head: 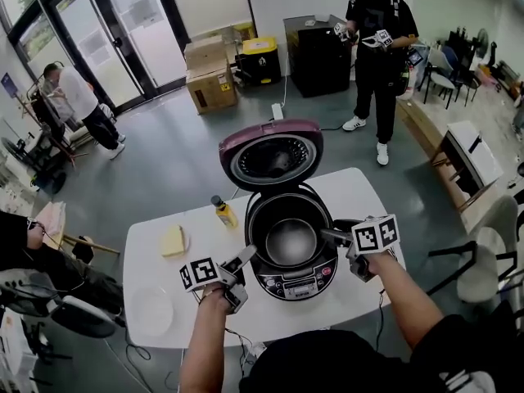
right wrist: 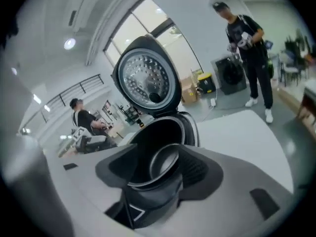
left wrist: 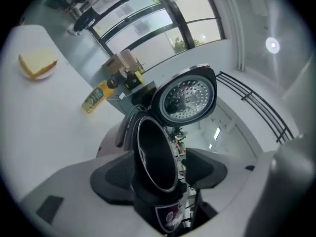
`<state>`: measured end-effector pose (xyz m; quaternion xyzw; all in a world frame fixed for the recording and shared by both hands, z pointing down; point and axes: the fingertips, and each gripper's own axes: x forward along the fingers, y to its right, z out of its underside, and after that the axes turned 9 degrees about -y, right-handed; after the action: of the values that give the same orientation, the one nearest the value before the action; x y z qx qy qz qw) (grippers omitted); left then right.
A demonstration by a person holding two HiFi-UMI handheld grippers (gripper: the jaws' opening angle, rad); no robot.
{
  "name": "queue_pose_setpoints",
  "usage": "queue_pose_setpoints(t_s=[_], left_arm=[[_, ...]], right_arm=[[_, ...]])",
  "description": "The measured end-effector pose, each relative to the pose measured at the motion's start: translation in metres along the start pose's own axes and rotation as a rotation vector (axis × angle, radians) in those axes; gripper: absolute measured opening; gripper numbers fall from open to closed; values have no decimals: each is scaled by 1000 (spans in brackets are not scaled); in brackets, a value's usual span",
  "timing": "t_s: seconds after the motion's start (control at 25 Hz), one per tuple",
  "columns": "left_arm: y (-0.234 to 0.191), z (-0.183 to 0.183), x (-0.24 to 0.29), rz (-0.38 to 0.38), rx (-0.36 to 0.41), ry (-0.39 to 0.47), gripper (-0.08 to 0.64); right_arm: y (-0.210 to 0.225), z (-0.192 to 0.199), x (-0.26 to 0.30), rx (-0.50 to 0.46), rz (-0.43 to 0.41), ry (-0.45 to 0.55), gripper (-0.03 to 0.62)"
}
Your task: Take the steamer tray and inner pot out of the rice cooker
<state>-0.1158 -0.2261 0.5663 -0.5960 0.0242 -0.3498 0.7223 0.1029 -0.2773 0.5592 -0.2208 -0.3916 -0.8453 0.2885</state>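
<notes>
Looks pretty early on. Can see the rice cooker [head: 296, 281] parked by the front edge of the table [head: 164, 277], a bit right of middle, lid [head: 272, 155] flipped right up. Can see the inner pot [head: 291, 237] still seated down in the body with its bare shiny bottom showing, so not lifted yet. Can't spot the steamer tray on top of the pot or anywhere inside. Might be the pale round disc [head: 151, 310] near the table's front-left corner, but way too washed out to call. So half done at the very best, with the pot definitely left to pull.

Now the tongs. Left gripper [head: 243, 260]: roughly half open, nothing clamped, tips just beside the cooker's front-left side. Looks straight through the gap at the pot rim in its own view, pads clear on both sides. Right gripper [head: 334, 234]: a bit under half open, reaching in at the cooker's right rim. Shows the pot's edge framed between the jaws in its own view, but no pad pressing on it as far as can be made out. Seems set up for pinching opposite sides of the rim and lifting.

Also on the table, off to the cooker's left: a small yellow bottle [head: 223, 212] and a yellow block [head: 173, 241], well out of the way.
</notes>
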Motion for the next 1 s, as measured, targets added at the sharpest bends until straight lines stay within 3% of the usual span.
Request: queue_pose_setpoints(t_s=[0.2,0.4,0.64,0.88,1.0], left_arm=[[-5,2,11,61,-92,-10,328],[-7,1,14,100,-153,-18,313],[-9,0,23,87,-166,-50,284],[-9,-6,26,61,-152,-73,247],[-10,-6,30,39,-143,-80,204]], right_arm=[[11,7,12,339,-216,-14,242],[17,10,21,541,-296,-40,239],[24,7,24,594,-315,-61,229],[21,5,26,587,-292,-68,198],[27,8,26,586,-279,-64,141]])
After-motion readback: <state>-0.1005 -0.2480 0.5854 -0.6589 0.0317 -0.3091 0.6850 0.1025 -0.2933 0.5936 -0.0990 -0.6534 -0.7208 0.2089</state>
